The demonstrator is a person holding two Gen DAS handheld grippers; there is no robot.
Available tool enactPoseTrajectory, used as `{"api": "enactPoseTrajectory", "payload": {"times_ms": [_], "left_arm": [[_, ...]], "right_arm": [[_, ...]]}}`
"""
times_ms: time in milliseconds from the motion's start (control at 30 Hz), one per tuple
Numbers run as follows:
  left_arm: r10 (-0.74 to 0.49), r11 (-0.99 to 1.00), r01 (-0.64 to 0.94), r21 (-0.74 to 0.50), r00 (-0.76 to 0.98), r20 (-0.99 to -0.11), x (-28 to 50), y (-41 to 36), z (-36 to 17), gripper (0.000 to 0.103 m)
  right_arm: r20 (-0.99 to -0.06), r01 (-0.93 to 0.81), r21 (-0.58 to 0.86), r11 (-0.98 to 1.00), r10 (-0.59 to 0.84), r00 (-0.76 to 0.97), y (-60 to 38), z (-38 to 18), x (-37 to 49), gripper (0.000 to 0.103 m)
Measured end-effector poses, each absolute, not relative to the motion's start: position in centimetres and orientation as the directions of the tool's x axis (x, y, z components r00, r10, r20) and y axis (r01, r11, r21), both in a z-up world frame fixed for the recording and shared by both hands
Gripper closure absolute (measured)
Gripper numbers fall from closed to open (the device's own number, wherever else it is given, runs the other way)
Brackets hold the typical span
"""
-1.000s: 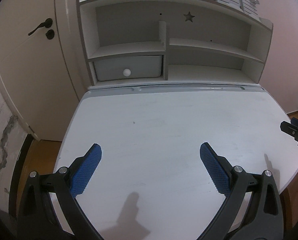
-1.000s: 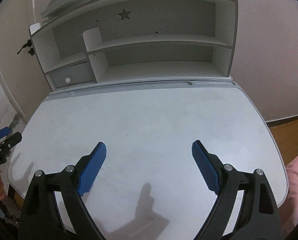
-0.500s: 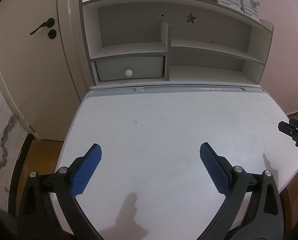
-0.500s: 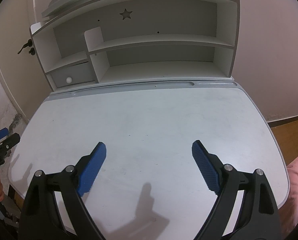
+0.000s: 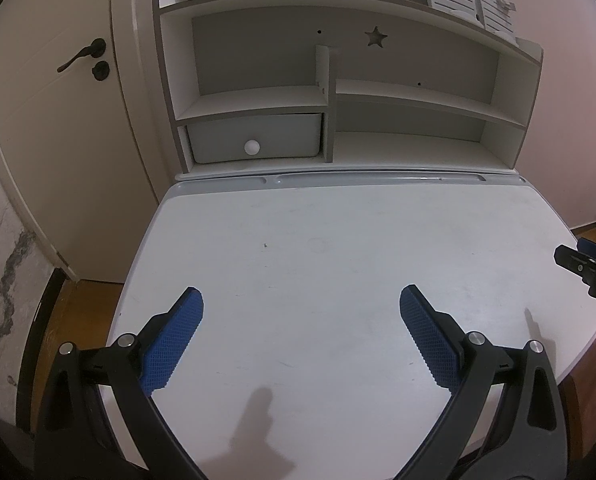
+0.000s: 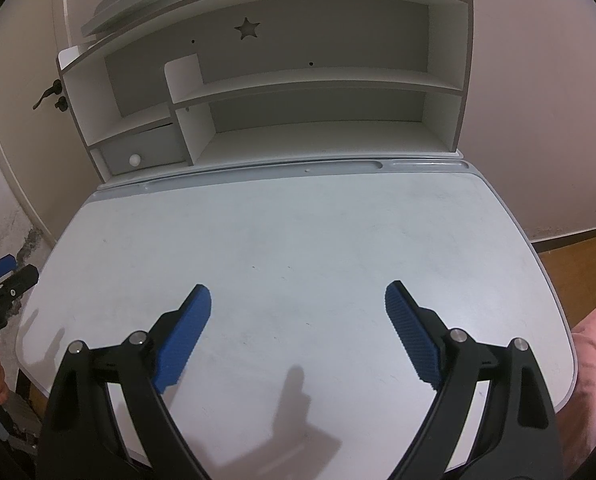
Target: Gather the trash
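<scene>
The left gripper [image 5: 301, 312] hangs over the near left part of the white desk [image 5: 358, 240]. Its blue pads [image 5: 173, 340] stand wide apart with nothing between them. The right gripper [image 6: 298, 308] hangs over the near right part, also wide apart and holding nothing. I cannot tell where any trash is; only a tiny dark speck [image 5: 265, 245] sits on the desk, past the left gripper toward the back edge. A shelf unit [image 5: 338, 92] with a small drawer [image 5: 253, 138] stands along the back edge.

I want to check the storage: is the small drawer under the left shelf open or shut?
Shut. The drawer front sits flush inside its compartment, with its round white knob facing out.
</scene>
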State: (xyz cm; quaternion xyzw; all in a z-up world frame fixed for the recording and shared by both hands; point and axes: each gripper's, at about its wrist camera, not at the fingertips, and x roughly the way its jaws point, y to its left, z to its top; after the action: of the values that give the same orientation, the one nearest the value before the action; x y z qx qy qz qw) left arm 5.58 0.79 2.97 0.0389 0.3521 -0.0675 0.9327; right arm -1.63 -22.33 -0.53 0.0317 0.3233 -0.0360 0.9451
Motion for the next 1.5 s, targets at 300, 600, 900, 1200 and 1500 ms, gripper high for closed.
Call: {"api": "enactPoseTrajectory", "payload": {"times_ms": [300, 600, 900, 1200, 1500], "left_arm": [[-0.095, 0.988, 0.151, 0.028, 0.744, -0.662, 4.9, 0.2, 2.98, 0.007], [-0.098, 0.988, 0.153, 0.026, 0.745, -0.66, 4.99, 0.2, 3.03, 0.007], [-0.1, 0.988, 0.154, 0.025, 0.745, -0.659, 4.9, 0.17, 3.09, 0.007], [-0.102, 0.988, 0.154, 0.021, 0.744, -0.66, 4.9, 0.17, 3.14, 0.007], [-0.101, 0.988, 0.152, 0.02, 0.743, -0.661, 4.75, 0.17, 3.11, 0.007]], "right_arm": [[-0.615, 0.092, 0.032, 0.995, -0.053, 0.787, -22.51, -0.69, -1.75, 0.017], [-0.614, 0.093, 0.029, 0.995, -0.055, 0.788, -22.47, -0.71, -1.9, 0.017], [-0.613, 0.092, 0.028, 0.995, -0.055, 0.788, -22.59, -0.79, -2.01, 0.017], [-0.614, 0.092, 0.024, 0.995, -0.059, 0.787, -22.72, -0.84, -2.14, 0.017], [-0.616, 0.092, 0.023, 0.995, -0.059, 0.786, -22.81, -0.91, -2.29, 0.017]]}}
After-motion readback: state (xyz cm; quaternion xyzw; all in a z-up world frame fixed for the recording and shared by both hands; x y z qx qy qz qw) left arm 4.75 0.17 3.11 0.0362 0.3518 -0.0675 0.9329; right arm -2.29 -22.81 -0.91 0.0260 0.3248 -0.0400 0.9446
